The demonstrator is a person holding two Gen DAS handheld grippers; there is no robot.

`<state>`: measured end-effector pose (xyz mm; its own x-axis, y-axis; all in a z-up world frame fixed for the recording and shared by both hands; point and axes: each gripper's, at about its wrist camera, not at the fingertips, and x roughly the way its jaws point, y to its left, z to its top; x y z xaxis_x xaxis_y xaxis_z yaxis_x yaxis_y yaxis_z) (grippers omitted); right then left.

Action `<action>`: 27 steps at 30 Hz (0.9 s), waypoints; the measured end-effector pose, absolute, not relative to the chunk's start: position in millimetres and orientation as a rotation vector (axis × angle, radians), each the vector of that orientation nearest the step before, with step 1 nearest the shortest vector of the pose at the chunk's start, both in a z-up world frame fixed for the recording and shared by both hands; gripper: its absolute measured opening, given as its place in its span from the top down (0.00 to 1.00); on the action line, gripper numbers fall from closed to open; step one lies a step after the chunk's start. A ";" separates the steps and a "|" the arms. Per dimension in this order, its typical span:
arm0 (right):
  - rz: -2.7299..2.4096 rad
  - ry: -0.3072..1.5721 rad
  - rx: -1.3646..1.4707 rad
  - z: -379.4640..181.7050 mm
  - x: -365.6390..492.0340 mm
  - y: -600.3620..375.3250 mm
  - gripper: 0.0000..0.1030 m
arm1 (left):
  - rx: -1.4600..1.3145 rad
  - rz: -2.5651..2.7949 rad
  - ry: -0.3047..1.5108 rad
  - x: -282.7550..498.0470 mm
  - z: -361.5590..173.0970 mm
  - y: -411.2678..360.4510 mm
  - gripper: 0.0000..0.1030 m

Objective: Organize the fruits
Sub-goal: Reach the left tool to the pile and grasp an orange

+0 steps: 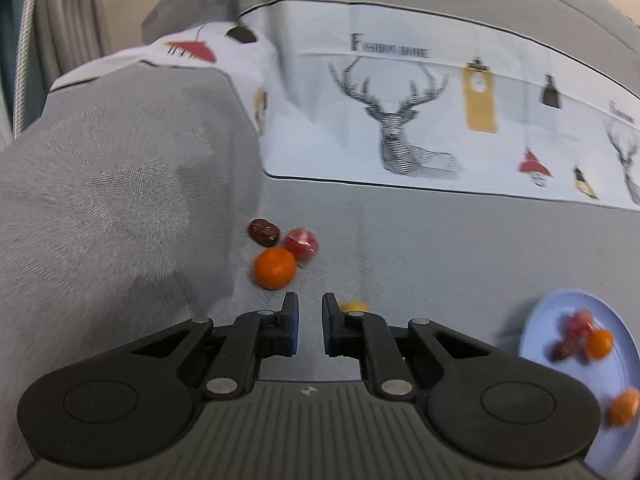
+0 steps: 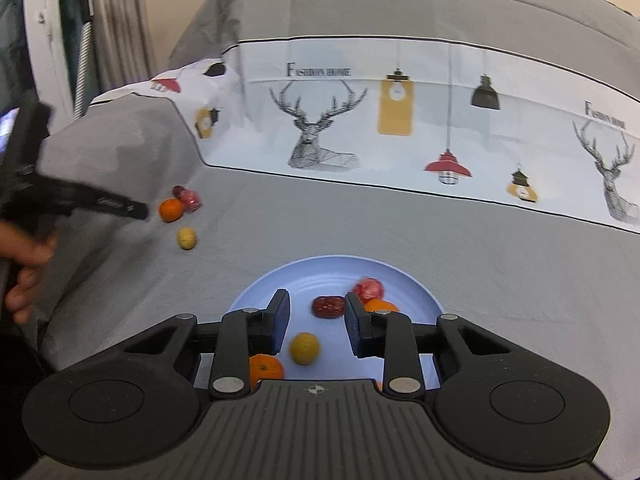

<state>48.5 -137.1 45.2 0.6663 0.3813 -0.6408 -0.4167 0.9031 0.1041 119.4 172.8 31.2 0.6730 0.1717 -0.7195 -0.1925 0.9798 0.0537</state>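
A light blue plate (image 2: pixel 408 284) lies on the grey sofa seat and holds a yellow fruit (image 2: pixel 305 348), an orange (image 2: pixel 266 368), a dark red date (image 2: pixel 329 306), a wrapped red fruit (image 2: pixel 370 289) and another orange (image 2: pixel 380 305). My right gripper (image 2: pixel 316 322) is open and empty just above the plate. On the seat by the left cushion lie an orange (image 1: pixel 275 268), a wrapped red fruit (image 1: pixel 302 243), a dark date (image 1: pixel 263 232) and a yellow fruit (image 1: pixel 354 306). My left gripper (image 1: pixel 310 316) is open and empty, close in front of them. The plate (image 1: pixel 560 316) also shows at the right of the left wrist view.
A grey cushion (image 1: pixel 120 184) rises at the left beside the loose fruits. A white backrest cover with deer and lamp prints (image 1: pixel 400 120) runs behind the seat. The left gripper and the hand holding it (image 2: pixel 24 240) appear at the left of the right wrist view.
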 end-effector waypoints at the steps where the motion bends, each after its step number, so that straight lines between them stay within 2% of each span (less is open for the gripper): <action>1: 0.464 0.710 -0.054 45.1 48.5 -135.5 0.69 | -0.037 0.217 0.811 125.0 29.1 175.7 0.85; 2: 0.475 0.709 -0.056 44.8 48.2 -133.5 0.69 | -0.048 0.229 0.816 131.4 27.2 179.0 0.82; 3: 0.484 0.708 -0.060 44.2 48.4 -131.7 0.69 | -0.060 0.239 0.821 137.9 25.2 182.0 0.75; 4: 0.493 0.710 -0.064 43.5 48.9 -129.7 0.69 | -0.068 0.248 0.828 144.1 23.2 185.0 0.61; 6: 0.511 0.714 -0.064 42.3 50.0 -126.2 0.69 | -0.063 0.278 0.836 156.8 18.4 188.5 0.43; 10: 0.549 0.709 -0.074 41.2 52.2 -118.1 0.69 | -0.023 0.305 0.873 180.6 4.1 186.8 0.38; 14: 0.573 0.710 -0.090 38.8 56.4 -110.8 0.69 | 0.024 0.339 0.903 193.5 -8.8 184.7 0.40; 16: 0.582 0.715 -0.097 37.3 59.1 -107.2 0.69 | 0.012 0.341 0.920 192.8 -11.1 188.8 0.68; 26: 0.660 0.693 -0.105 40.5 60.3 -87.8 0.69 | -0.207 0.301 1.007 93.3 5.7 207.7 0.70; 27: 0.672 0.701 -0.096 40.7 61.5 -84.0 0.71 | -0.215 0.294 1.017 83.1 8.4 205.6 0.70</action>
